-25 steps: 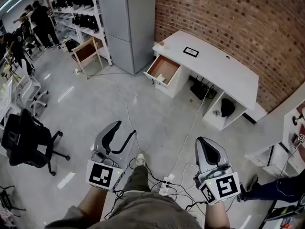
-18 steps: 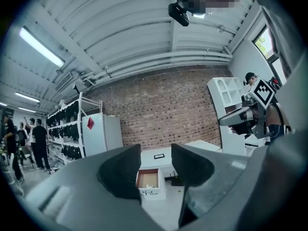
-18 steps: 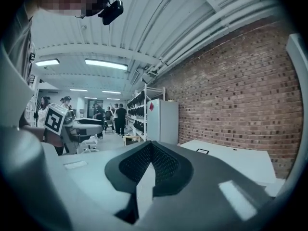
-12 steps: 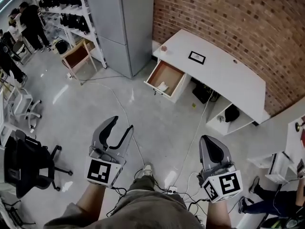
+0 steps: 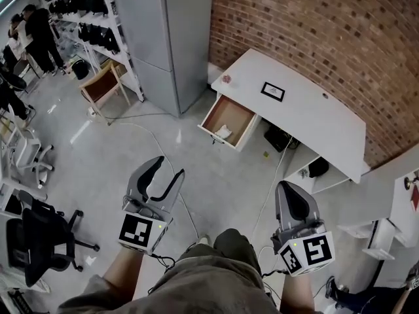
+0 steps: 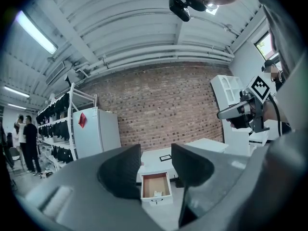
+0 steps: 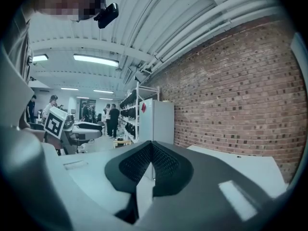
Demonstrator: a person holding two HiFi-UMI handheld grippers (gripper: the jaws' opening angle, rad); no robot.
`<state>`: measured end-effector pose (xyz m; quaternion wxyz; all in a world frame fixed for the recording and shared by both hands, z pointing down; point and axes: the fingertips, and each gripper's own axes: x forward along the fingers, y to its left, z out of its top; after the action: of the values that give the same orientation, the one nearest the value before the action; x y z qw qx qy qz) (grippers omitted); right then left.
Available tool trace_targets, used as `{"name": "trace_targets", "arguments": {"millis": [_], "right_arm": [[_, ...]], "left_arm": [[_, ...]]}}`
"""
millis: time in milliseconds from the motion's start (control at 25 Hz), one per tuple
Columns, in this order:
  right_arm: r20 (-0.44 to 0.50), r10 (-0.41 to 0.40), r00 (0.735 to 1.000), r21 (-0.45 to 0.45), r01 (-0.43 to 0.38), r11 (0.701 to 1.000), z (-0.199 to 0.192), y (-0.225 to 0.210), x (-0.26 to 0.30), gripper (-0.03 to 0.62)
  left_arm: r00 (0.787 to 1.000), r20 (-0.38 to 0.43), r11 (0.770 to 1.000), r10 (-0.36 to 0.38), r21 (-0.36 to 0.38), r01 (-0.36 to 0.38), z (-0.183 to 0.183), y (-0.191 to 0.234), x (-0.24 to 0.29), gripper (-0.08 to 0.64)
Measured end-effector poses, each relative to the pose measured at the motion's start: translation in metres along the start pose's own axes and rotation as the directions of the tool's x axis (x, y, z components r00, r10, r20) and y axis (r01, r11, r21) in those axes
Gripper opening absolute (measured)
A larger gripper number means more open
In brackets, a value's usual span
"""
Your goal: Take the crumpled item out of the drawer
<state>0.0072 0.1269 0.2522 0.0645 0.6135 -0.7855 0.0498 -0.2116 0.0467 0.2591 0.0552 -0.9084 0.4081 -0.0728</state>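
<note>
A white desk (image 5: 308,113) stands against the brick wall, its wooden drawer (image 5: 228,120) pulled open toward me. A small crumpled white item (image 5: 222,133) lies at the drawer's front edge. Both grippers hover low over the floor, well short of the desk. My left gripper (image 5: 168,169) is open with nothing between its fingers. My right gripper (image 5: 289,190) is shut and empty. In the left gripper view the drawer (image 6: 155,185) and the crumpled item (image 6: 157,193) show between the spread jaws of the left gripper (image 6: 156,152). The right gripper (image 7: 151,148) shows its pads pressed together.
A grey fridge (image 5: 170,38) stands left of the desk, with shelving (image 5: 85,15) and a wooden stool (image 5: 101,87) beyond it. Cables (image 5: 163,139) trail over the concrete floor. A black office chair (image 5: 39,241) is at lower left. People (image 5: 36,28) stand far left. A framed marker (image 5: 273,91) lies on the desk.
The view has advanced toward the desk, so the drawer sits lower and nearer. A leg has stepped forward between the grippers. Neither gripper's state has changed.
</note>
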Motion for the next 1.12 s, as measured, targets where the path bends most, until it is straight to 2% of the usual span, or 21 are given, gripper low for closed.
{"name": "trace_targets", "arguments": {"millis": [280,520,760,920,1120], "right_arm": [[0.009,-0.001,1.000,0.008,0.001,1.000,-0.003,-0.021,0.026,0.029],[-0.011,0.002,1.000,0.027,-0.001,1.000,-0.022,-0.060,0.057,0.029],[-0.023,0.023,0.999,0.032,-0.023,0.999,-0.025,-0.118,0.103,0.029],[-0.028,0.065,0.997,0.034,-0.064,0.997,-0.018,-0.159,0.147,0.029],[-0.034,0.130,0.991,0.033,-0.129,0.991,-0.008,-0.206,0.205,0.029]], "left_arm": [[1.000,-0.025,1.000,0.001,-0.003,-0.001,-0.012,0.010,0.034,0.202],[0.999,-0.049,1.000,-0.003,0.012,0.004,-0.028,0.012,0.080,0.202],[0.999,-0.052,1.000,-0.004,0.006,0.004,-0.036,0.014,0.161,0.202],[0.998,-0.069,1.000,-0.006,0.030,0.008,-0.030,0.013,0.221,0.201],[0.993,-0.115,1.000,0.013,0.025,-0.010,-0.028,0.021,0.291,0.201]]}}
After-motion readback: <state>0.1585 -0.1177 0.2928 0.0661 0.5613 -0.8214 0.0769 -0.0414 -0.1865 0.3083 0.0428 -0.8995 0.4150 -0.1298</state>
